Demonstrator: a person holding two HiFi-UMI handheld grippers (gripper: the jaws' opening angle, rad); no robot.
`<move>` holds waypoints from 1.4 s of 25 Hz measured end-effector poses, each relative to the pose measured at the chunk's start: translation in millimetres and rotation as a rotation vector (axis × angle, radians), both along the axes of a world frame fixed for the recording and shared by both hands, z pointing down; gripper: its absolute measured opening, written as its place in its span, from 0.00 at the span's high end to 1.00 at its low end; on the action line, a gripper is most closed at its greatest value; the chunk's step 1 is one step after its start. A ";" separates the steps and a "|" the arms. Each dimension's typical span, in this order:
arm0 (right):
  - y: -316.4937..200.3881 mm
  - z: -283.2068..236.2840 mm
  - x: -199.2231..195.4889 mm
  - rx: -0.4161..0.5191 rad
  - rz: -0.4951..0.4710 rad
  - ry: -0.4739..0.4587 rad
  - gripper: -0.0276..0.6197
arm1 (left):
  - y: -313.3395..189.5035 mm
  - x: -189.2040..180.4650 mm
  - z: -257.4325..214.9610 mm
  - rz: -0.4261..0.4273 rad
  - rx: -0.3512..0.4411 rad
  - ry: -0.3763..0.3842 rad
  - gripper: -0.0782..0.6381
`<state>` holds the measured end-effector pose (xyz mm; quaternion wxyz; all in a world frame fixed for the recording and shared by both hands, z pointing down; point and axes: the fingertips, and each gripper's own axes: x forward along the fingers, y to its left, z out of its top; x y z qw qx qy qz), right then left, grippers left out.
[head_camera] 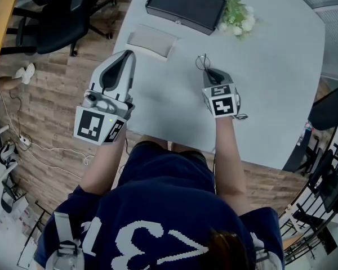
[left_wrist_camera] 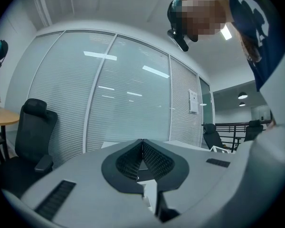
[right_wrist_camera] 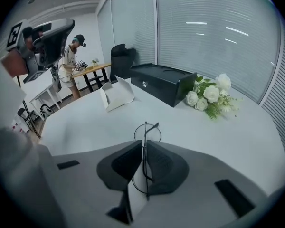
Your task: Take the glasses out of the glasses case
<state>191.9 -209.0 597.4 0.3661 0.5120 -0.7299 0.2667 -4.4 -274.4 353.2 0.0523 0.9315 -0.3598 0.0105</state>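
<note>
A: What is nearest?
B: The left gripper (left_wrist_camera: 142, 142). It shows large at centre left of the head view, over the left edge of the table (head_camera: 270, 66), with its tips pointing up the frame. In its own view the jaws meet with nothing between them. It looks at a glass wall (left_wrist_camera: 109, 94), with a black chair (left_wrist_camera: 32, 127) at lower left.

A: And the right gripper (right_wrist_camera: 143, 152)?
B: It is at the centre of the head view, over the table. Its jaws are clamped on the glasses (right_wrist_camera: 146, 136). In the right gripper view the thin black frame stands edge-on between the pads. One round lens rises above the jaw tips, and another loop of the frame shows lower down. Whether the glasses touch the table I cannot tell.

A: So the glasses are out of the case (head_camera: 152, 40)?
B: Yes. The pale case lies open further up the table, to the upper left of the glasses and well apart from them.

A: What is beyond that?
B: A black box (head_camera: 185, 5) sits at top centre of the head view, with white flowers (head_camera: 237, 17) just beside its right end. Far off, at the upper left of the right gripper view, a person (right_wrist_camera: 69, 63) stands by a wooden desk (right_wrist_camera: 92, 69).
</note>
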 end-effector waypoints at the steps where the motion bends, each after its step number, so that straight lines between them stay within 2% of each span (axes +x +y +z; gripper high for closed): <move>1: -2.2 -4.4 0.0 0.015 -0.003 -0.003 0.87 | -0.5 0.3 -0.8 0.000 0.003 0.002 0.87; 3: -8.8 -17.7 1.4 0.052 0.000 -0.012 0.85 | -1.6 1.7 -3.7 0.001 0.012 0.008 0.87; 5: -18.9 -41.8 3.4 0.116 0.018 -0.036 0.88 | -3.0 3.3 -9.0 0.002 0.026 0.014 0.87; 13: -51.3 -201.7 6.3 0.540 0.071 -0.181 0.92 | -4.7 -2.5 -47.8 -0.022 0.106 0.038 0.87; 17: -46.3 -264.9 6.3 0.678 0.079 -0.242 0.92 | -1.6 -4.7 -68.6 -0.034 0.146 0.047 0.87; 26: -28.1 -326.7 2.3 0.811 0.068 -0.286 0.92 | 13.5 -11.5 -97.2 -0.057 0.204 0.059 0.87; 35: -20.6 -348.7 -2.1 0.867 0.060 -0.281 0.92 | 22.3 -12.4 -106.5 -0.062 0.221 0.067 0.87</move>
